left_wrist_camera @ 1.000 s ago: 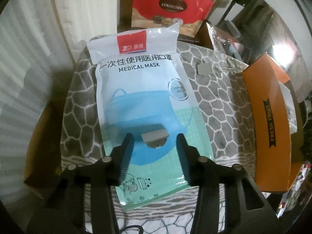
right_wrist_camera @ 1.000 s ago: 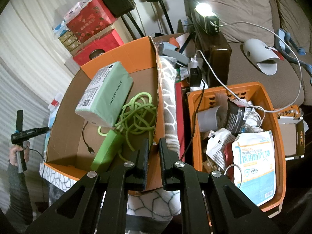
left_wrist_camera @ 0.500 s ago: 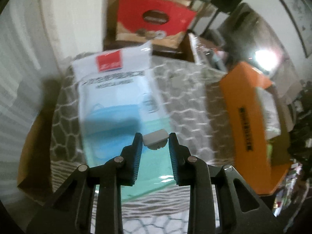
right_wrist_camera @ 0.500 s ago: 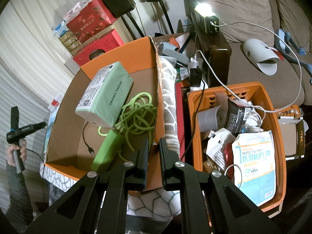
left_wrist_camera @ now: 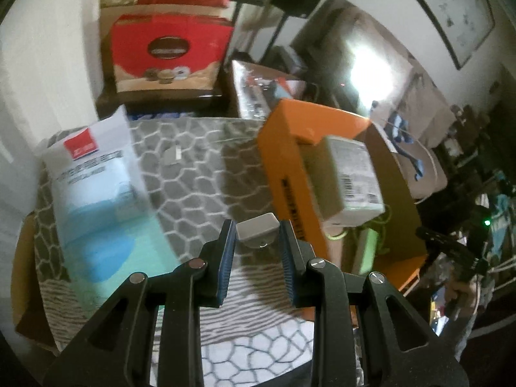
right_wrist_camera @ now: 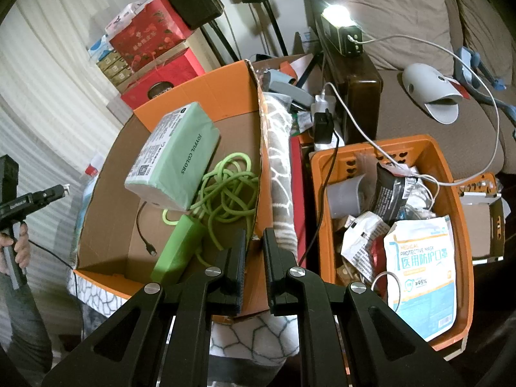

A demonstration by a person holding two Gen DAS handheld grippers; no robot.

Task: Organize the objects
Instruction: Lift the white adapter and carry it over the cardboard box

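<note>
The fingers (left_wrist_camera: pixel 227 251) of the left gripper (left_wrist_camera: pixel 257 251) are clenched on a small grey block (left_wrist_camera: pixel 257 229), held between the blue pads and raised above the patterned table (left_wrist_camera: pixel 206 174). The right gripper (right_wrist_camera: pixel 253 259) holds nothing; its fingers stand nearly closed with a thin gap, above the near wall of the cardboard box.

Largest of the things in play is the orange cardboard box (left_wrist_camera: pixel 283 148), just right of the block in the left view and open at the top. It already holds a green tissue pack (right_wrist_camera: pixel 172 158), a coiled green cable (right_wrist_camera: pixel 229 190) and a green power strip (right_wrist_camera: pixel 180 245). Beside it stands an orange basket (right_wrist_camera: pixel 451 213) full of wrappers. A mask packet (left_wrist_camera: pixel 93 187) lies flat on the table to the left, and a small grey tag (left_wrist_camera: pixel 170 156) lies further back.

The risk lies in the grip: the block is pinched near the fingertips, with a small round part hanging beneath, so a quick swing toward the box could twist it loose. The left view is blurred, which suggests fast motion. A drop short of the box wall would land it on the cloth, or down the gap beside the box.
</note>
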